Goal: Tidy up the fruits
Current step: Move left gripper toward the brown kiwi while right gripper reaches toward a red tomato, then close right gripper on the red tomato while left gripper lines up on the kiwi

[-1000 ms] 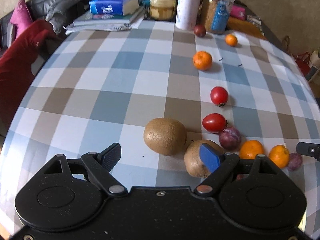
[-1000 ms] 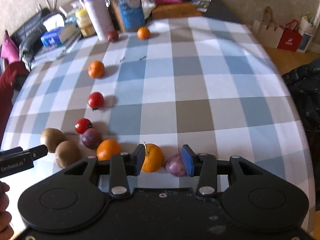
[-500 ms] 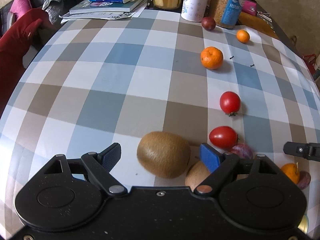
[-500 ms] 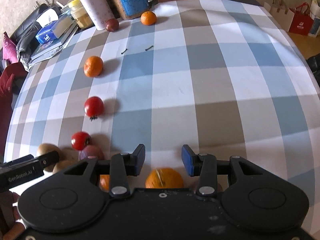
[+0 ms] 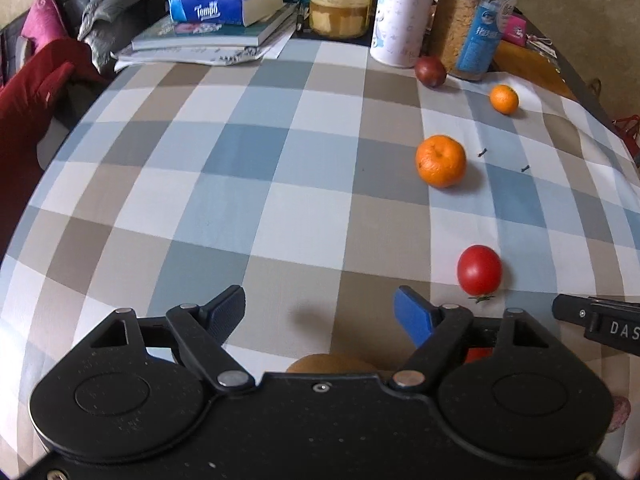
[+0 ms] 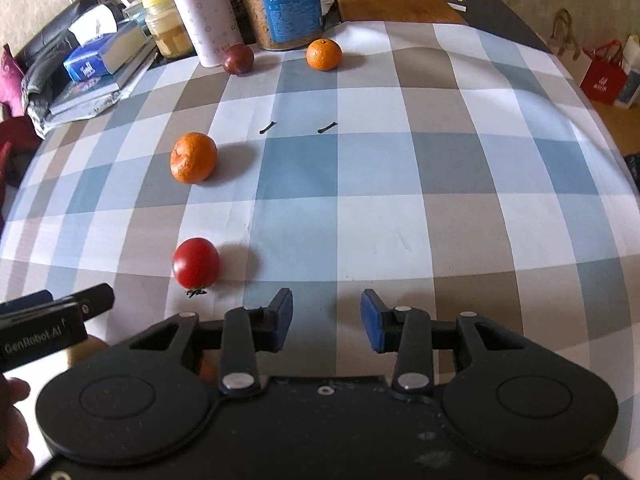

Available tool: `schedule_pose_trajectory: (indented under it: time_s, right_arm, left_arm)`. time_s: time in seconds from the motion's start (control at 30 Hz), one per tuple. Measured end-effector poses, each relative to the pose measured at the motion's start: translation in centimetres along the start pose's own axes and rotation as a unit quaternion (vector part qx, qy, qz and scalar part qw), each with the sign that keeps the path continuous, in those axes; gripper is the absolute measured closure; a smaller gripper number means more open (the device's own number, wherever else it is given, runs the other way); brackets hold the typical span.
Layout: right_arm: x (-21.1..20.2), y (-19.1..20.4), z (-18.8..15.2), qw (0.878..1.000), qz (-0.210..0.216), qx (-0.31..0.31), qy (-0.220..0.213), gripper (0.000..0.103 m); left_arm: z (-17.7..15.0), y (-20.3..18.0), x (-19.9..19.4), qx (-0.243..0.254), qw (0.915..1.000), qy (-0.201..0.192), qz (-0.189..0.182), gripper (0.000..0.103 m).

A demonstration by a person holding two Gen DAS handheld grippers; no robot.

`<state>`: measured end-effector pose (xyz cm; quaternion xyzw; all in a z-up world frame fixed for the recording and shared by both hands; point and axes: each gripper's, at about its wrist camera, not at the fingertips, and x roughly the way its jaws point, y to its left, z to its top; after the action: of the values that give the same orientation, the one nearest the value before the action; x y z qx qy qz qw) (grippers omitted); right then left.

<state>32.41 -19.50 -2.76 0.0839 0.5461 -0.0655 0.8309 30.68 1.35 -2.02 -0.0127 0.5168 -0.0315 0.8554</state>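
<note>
Left wrist view, both tools apart, checked cloth bare ahead, tomato left.

Both tongs advanced; kiwi now mostly hidden under left tongs

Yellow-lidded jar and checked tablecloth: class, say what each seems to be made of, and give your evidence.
Yellow-lidded jar: probably clear glass or plastic, since pale contents show through glossy walls; lid likely plastic. Checked tablecloth: matte woven fabric, without glare.
</note>
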Motion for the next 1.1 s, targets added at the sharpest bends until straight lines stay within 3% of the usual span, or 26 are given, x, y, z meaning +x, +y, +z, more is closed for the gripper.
schedule_pose_trajectory:
  time_s: [0.2,0.43,0.6,1.1]
  right_arm:
    - [0.3,0.9,0.4,1.000,0.014,-0.015,0.007,0.072]
    - [0.0,2.9,0.9,0.995,0.101,-0.005,0.015,0.072]
    - [-0.1,4.9,1.1,0.995,0.092,-0.022,-0.011,0.072]
    - [3.0,7.3,2.0,0.998,0.064,-0.012,0.009,0.067]
  left_arm:
    - [-0.4,1.5,-0.5,-0.013,0.9998,0.004,-0.011,0.023]
    - [-0.2,3.0,-2.0,-0.019,0.9997,-0.014,0.001,0.023]
    - [-0.8,4.0,-2.6,-0.023,0.9996,-0.014,-0.004,0.023]
    - [-2.9,4.1,-4.1,-0.003,0.9997,-0.017,-0.020,0.023]
